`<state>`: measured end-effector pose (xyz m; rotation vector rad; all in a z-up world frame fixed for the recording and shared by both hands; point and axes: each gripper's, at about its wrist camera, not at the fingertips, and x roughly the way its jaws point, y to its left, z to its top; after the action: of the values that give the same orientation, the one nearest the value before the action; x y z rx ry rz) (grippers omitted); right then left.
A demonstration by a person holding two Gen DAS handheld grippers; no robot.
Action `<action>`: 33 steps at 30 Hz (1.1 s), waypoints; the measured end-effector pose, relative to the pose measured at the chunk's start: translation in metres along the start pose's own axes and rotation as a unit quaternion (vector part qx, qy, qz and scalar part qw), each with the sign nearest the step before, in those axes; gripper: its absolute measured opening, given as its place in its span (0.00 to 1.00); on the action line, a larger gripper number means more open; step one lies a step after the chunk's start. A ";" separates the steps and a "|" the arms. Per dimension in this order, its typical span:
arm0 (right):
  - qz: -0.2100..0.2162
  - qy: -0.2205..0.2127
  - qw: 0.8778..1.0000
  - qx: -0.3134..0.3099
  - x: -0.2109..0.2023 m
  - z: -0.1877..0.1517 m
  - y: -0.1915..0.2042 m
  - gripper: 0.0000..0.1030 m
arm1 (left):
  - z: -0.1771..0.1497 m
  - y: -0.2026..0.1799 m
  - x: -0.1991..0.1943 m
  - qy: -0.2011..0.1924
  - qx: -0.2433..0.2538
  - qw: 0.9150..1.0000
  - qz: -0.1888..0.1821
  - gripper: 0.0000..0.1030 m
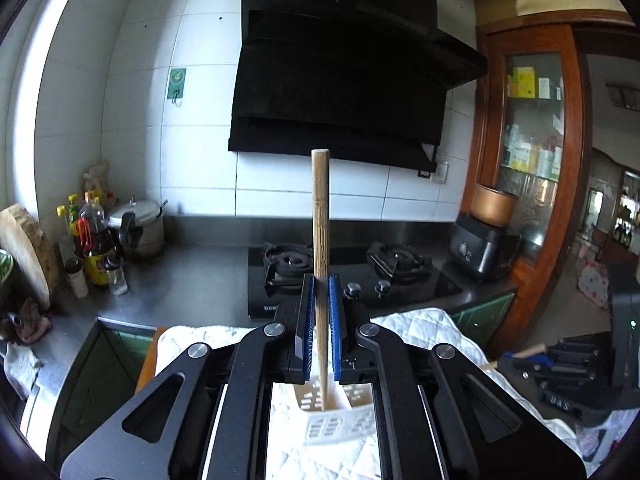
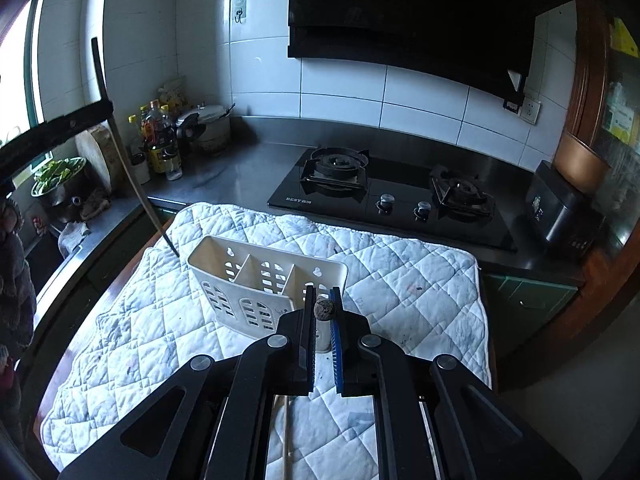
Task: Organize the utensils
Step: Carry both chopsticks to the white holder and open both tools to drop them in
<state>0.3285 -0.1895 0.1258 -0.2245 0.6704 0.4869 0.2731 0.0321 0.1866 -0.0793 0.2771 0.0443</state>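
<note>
My left gripper (image 1: 321,284) is shut on a wooden chopstick (image 1: 321,208) and holds it upright; its thin tip hangs just over the white plastic utensil caddy (image 1: 340,424). In the right wrist view the same chopstick (image 2: 120,152) slants down at the far left, its tip near the caddy's left end. The caddy (image 2: 256,280) stands on a white quilted cloth (image 2: 400,276) and has three compartments. My right gripper (image 2: 322,300) is shut on a wooden utensil handle (image 2: 323,309), seen end-on, just right of the caddy's front. A loose chopstick (image 2: 286,436) lies on the cloth beneath it.
A black gas hob (image 2: 392,196) sits behind the cloth, with a range hood (image 1: 340,88) above. Oil bottles (image 2: 160,140), a pot (image 2: 208,124) and a cutting board (image 1: 24,248) stand at the left. A dark cooker (image 2: 564,212) stands at the right.
</note>
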 end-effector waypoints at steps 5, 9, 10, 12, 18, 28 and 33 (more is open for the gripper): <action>0.009 0.014 1.000 0.006 0.017 -0.003 -0.006 0.06 | -0.008 0.000 0.031 0.003 -0.015 1.000 -0.002 0.06; 0.012 0.025 1.000 0.002 0.029 -0.008 -0.006 0.06 | -0.025 0.010 0.058 0.032 -0.039 0.999 -0.008 0.06; 0.012 0.027 1.000 0.002 0.031 -0.008 -0.006 0.06 | -0.031 0.013 0.065 0.043 -0.043 0.998 -0.009 0.06; 0.018 0.030 0.999 0.007 0.034 -0.009 -0.008 0.06 | -0.040 0.018 0.075 0.063 -0.051 0.997 -0.012 0.06; 0.025 0.035 0.999 0.009 0.043 -0.012 -0.004 0.06 | -0.060 0.022 0.090 0.093 -0.053 0.994 -0.019 0.08; 0.017 0.004 0.999 0.029 0.025 -0.016 -0.012 0.25 | -0.061 0.021 0.066 0.085 -0.049 0.995 -0.009 0.38; 0.013 -0.023 0.999 0.041 -0.008 -0.040 -0.016 0.31 | -0.062 0.021 0.026 0.073 -0.038 0.997 0.001 0.38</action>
<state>0.3090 -0.2203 0.1010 -0.1267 0.6480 0.4872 0.2801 0.0489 0.1187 -0.1587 0.4214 0.0505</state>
